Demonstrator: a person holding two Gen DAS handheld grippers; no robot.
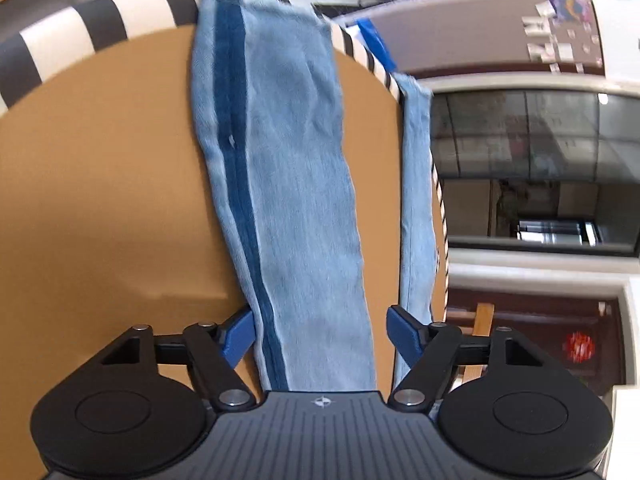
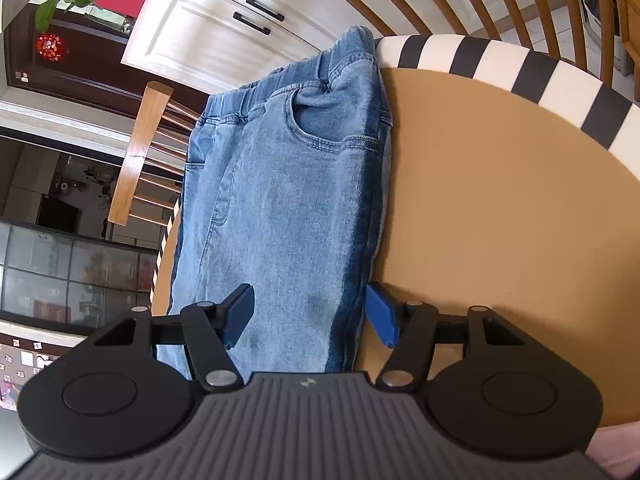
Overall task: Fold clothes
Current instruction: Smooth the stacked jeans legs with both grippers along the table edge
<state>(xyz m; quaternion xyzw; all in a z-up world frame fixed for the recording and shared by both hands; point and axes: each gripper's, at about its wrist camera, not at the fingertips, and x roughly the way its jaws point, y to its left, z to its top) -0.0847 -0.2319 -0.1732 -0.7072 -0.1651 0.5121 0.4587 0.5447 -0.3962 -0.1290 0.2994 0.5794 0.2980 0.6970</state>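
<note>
On the tan table (image 1: 100, 200) with its black-and-white striped border, a pair of light blue jeans (image 1: 288, 184) lay stretched lengthwise, and both wrist views looked along them from somewhere near their middle. In the left wrist view, the left gripper (image 1: 322, 334) hovered with its blue fingers spread wide, one on each side of a leg that ran straight away from it to the far striped edge, a darker blue seam stripe down its left side; nothing was clamped between the fingers. A second leg (image 1: 418, 200) lay just beside the table's right edge and seemed partly to hang over it. In the right wrist view, the right gripper (image 2: 312, 314) was likewise spread open over the hip and thigh part, the cloth passing between its fingers without being pinched, and the elastic waistband (image 2: 280, 76) lay at the far edge of the table, a pocket below it. A wooden chair (image 2: 136, 152) stood beyond the table's left edge. The garment's long axis appeared to run along both grippers' lines of sight, the left facing the hems and the right facing the waist, so a fold end over end looked likeliest, each gripper taking the end it faced.
</note>
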